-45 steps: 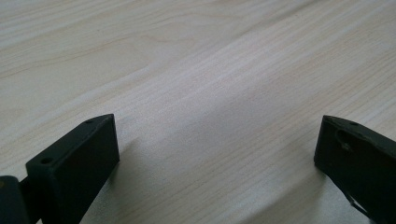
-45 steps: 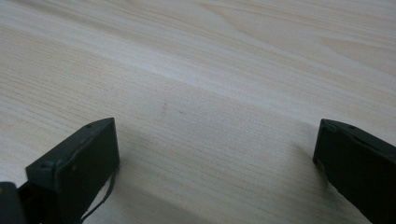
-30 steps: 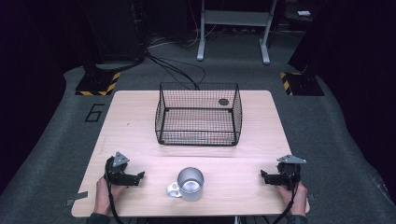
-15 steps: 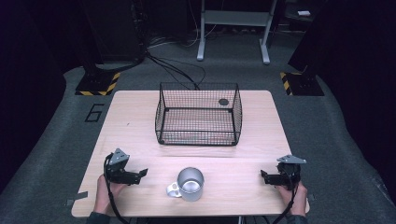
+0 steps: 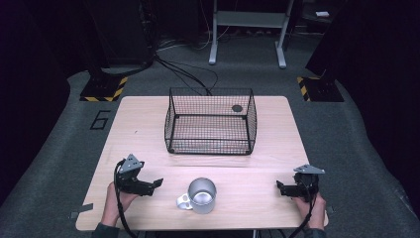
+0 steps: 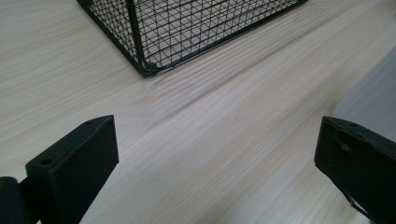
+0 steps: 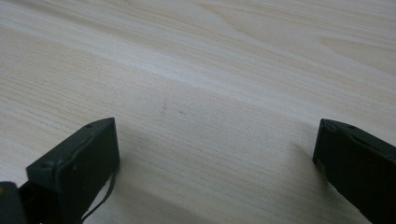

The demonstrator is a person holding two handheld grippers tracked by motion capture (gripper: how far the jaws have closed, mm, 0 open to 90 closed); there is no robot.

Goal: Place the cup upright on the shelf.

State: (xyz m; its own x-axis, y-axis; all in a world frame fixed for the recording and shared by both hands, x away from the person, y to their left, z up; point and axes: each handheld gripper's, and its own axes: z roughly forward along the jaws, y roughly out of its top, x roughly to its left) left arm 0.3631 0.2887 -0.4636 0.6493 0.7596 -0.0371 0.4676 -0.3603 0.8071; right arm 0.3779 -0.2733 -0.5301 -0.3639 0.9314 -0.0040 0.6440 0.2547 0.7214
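Your left claw [image 5: 157,182] swung toward the metal mug [image 5: 200,195], jaws wide and empty; right claw [image 5: 278,187] waited open too. Mug sat just right of the left claw: rigid, light, probably slick, so take the rim.

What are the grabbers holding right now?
Nothing. The left gripper and right gripper are both open on the table, apart from the mug.

Light wood tabletop [image 5: 148,124] on dark grey floor [image 5: 64,148] with a "6" marked [image 5: 100,119] at left, black cables [image 5: 183,74] trailing behind, hazard-striped black bases [image 5: 103,89] either side, grey metal stand legs [image 5: 246,29] at back, surroundings dark and dim.
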